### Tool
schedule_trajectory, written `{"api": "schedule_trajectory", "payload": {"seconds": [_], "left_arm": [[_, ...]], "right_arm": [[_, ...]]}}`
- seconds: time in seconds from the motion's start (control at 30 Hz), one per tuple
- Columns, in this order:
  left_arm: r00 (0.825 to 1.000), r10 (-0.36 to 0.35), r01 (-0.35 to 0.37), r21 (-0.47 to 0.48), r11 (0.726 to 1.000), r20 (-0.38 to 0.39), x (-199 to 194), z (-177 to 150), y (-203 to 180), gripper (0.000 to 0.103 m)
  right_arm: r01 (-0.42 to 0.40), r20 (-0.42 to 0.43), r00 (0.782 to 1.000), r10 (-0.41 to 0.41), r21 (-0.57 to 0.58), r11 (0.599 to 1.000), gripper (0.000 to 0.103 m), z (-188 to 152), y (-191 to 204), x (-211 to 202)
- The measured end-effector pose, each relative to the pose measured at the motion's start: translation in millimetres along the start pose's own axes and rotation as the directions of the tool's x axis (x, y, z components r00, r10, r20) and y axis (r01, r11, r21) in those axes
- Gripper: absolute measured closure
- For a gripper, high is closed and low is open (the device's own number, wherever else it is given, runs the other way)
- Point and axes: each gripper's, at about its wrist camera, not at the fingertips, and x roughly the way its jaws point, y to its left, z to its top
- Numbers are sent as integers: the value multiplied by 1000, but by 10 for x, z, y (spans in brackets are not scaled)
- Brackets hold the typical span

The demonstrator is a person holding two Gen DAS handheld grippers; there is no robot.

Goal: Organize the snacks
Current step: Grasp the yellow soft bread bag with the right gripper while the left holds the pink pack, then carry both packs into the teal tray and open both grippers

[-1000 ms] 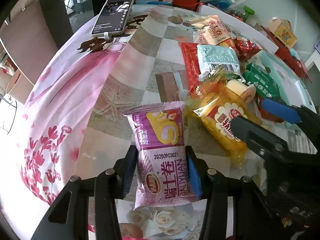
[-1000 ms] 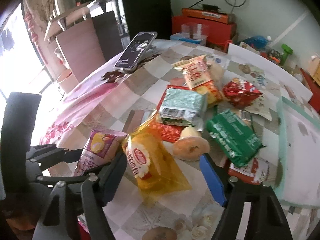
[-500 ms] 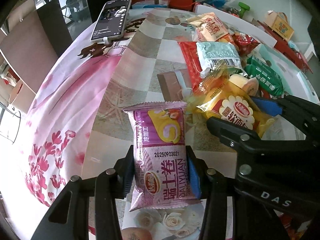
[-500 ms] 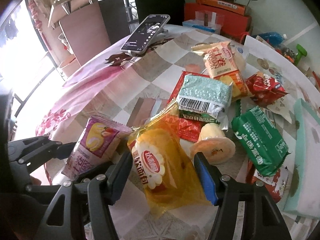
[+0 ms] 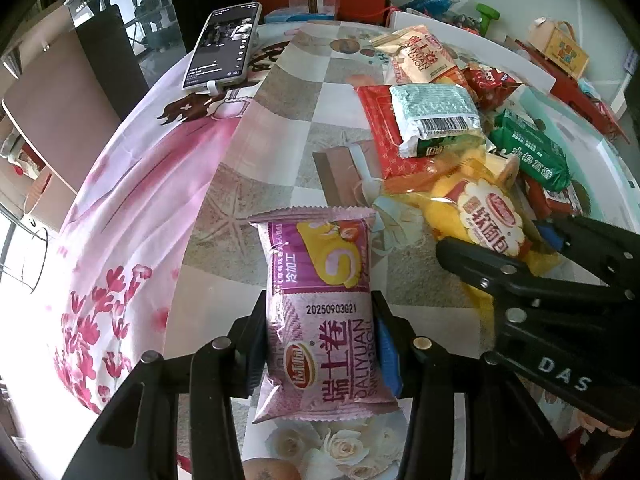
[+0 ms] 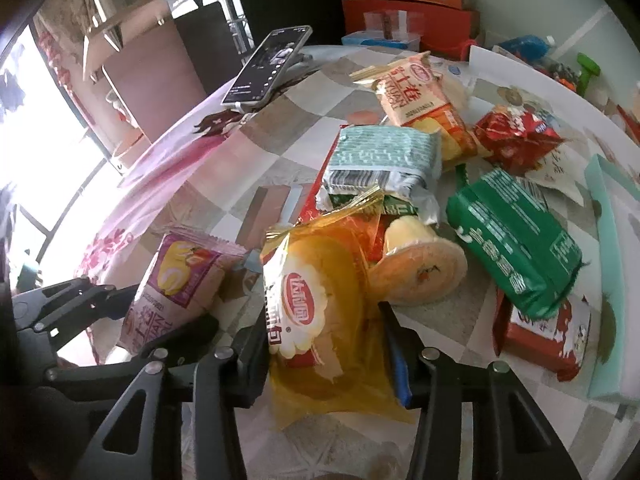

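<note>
The glossy yellow bread packet, lying on the tablecloth with wide-open jaws around it a second ago, is now being pinched by the closing right gripper, while at its 9 o'clock the left gripper keeps tightening on the crinkly pink Swiss-roll packet

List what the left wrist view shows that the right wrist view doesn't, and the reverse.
Left wrist only: the date print on the purple Swiss roll pack, and a yellow toy house far right.

Right wrist only: the whole jelly cup lying on its side, and the red packet under the green pack.

Both: the phone, left gripper with jaws closing on the purple pack, right gripper with jaws closing on the yellow bread pack.
</note>
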Motion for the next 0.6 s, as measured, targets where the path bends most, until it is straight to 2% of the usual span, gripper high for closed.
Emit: {"api": "schedule_trajectory", "payload": {"seconds": [0.27, 0.6], "left_arm": [[1000, -4, 4, 10, 1000, -6, -19, 31, -96, 62], [1000, -16, 15, -24, 1000, -26, -225, 215, -170, 63]], "right_arm": [[-47, 30, 999, 45, 71, 996, 54, -123, -155, -207], [-104, 118, 989, 88, 136, 985, 55, -125, -329, -623]]}}
